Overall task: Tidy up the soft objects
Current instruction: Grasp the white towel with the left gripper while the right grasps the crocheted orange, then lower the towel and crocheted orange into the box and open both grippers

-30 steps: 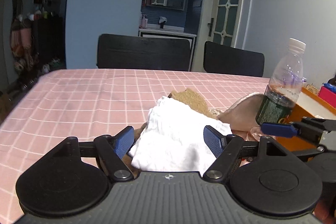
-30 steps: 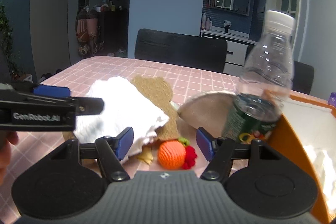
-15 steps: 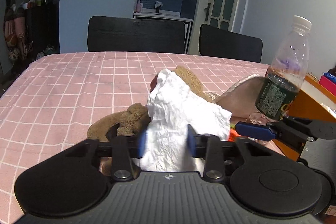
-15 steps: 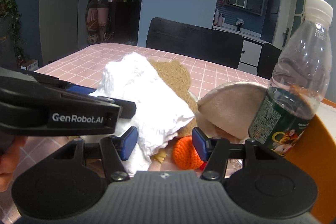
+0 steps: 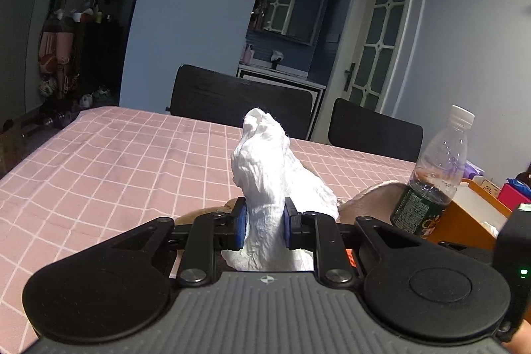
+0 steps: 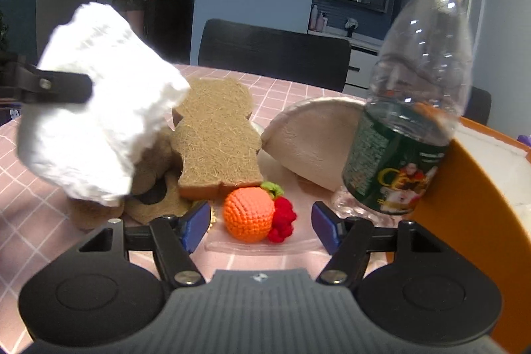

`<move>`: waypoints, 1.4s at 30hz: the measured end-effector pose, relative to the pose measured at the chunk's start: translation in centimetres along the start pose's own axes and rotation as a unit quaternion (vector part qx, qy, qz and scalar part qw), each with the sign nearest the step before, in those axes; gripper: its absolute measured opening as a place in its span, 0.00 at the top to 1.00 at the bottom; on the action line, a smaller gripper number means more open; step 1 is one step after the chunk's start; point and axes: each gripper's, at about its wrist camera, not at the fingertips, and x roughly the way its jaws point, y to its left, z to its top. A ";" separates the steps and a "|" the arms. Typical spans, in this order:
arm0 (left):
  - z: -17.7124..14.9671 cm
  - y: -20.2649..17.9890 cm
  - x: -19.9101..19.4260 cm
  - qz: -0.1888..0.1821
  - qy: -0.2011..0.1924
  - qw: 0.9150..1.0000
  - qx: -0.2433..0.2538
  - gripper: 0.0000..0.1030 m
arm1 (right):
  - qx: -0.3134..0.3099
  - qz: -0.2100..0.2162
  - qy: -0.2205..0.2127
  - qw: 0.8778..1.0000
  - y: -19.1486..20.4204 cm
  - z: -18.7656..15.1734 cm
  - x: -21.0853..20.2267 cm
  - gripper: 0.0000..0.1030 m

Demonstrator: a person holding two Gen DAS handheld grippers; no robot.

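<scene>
My left gripper (image 5: 264,223) is shut on a crumpled white cloth (image 5: 265,168) and holds it lifted above the pink checked table; the cloth also shows in the right wrist view (image 6: 96,108), raised at the left. My right gripper (image 6: 262,223) is open and empty, its jaws on either side of an orange crocheted ball with a red berry (image 6: 249,214). Behind the ball lie a bear-shaped fibre sponge (image 6: 215,135), a brown plush toy (image 6: 149,175) and a beige half-round pad (image 6: 312,141).
A plastic bottle (image 6: 411,108) with a green label stands at the right, next to an orange box (image 6: 471,188) with a white inside. The bottle (image 5: 434,175) and box (image 5: 464,218) also show in the left wrist view. Two black chairs (image 5: 239,102) stand behind the table.
My left gripper has closed fully on the white cloth and lifted it off the pile, uncovering the sponge and plush toy. My right gripper has moved closer to the orange ball.
</scene>
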 end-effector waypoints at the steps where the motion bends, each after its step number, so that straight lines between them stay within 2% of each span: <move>1: -0.1 0.1 0.0 0.000 0.002 1.000 -0.005 0.77 | -0.003 0.002 0.002 1.000 0.1 0.1 0.5 0.38; 5: -0.4 0.2 -0.2 0.002 0.008 1.000 -0.011 0.77 | -0.014 0.002 0.015 1.000 0.3 0.1 2.3 0.40; 7: -0.7 0.1 -0.4 0.003 0.009 1.000 -0.007 0.77 | -0.014 0.000 0.020 1.000 0.3 0.1 2.9 0.48; 8: -0.7 0.1 -0.4 0.004 0.010 1.000 -0.004 0.77 | -0.013 -0.003 0.022 1.000 0.2 0.2 3.1 0.48; 15: -0.8 -0.2 -1.6 0.001 0.006 1.000 0.000 0.77 | -0.024 -0.008 0.006 1.000 -0.1 0.6 0.9 0.49; 24: -1.3 -1.6 -4.7 -0.015 0.006 1.000 0.004 0.77 | -0.037 0.027 -0.012 0.999 0.0 0.8 -6.3 0.49; 32: -0.9 -4.7 -7.6 -0.063 -0.008 0.998 0.023 0.77 | -0.048 0.060 -0.032 0.997 -1.9 0.3 -13.9 0.49; 37: -0.5 -7.8 -8.8 -0.103 -0.016 0.993 0.052 0.77 | -0.083 0.027 -0.032 0.996 -4.3 -0.9 -18.2 0.49; 42: 0.0 -11.4 -8.2 -0.144 -0.010 0.986 0.085 0.77 | -0.102 -0.001 -0.011 0.995 -7.6 -1.5 -20.9 0.49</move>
